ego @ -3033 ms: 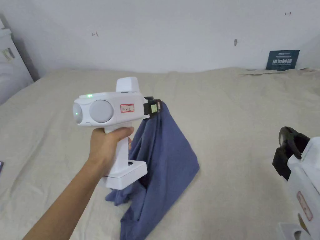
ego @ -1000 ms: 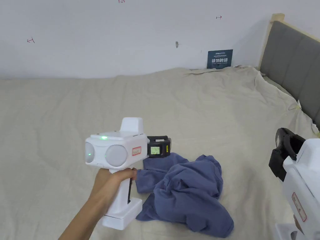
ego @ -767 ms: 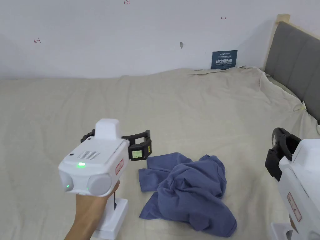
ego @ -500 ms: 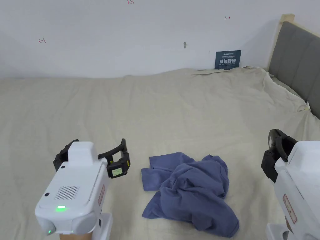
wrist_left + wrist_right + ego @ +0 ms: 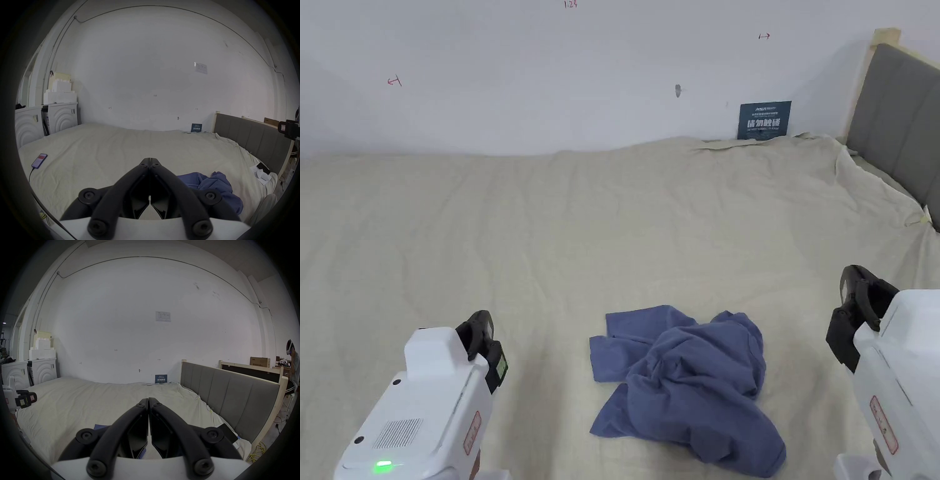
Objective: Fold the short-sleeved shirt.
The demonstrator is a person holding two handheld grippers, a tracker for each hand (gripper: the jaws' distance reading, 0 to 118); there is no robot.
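Shirt point(image 5: 690, 387) lies crumpled in a blue heap on the bed point(image 5: 612, 219), nothing touching it. Left hand-held gripper point(image 5: 150, 164) hangs left of the shirt, jaws pressed together and empty; right hand-held gripper point(image 5: 148, 400) hangs right of it, jaws together too.

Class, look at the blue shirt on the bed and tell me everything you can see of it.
The blue shirt is a plain, soft-looking garment of dull blue cloth, lying crumpled in a loose heap on the beige bed sheet. One flatter piece sticks out on its left in the head view; the rest is bunched in rumpled folds, not yet folded. The left gripper and the right gripper are both shut and apart from it. Nothing but the sheet touches it.
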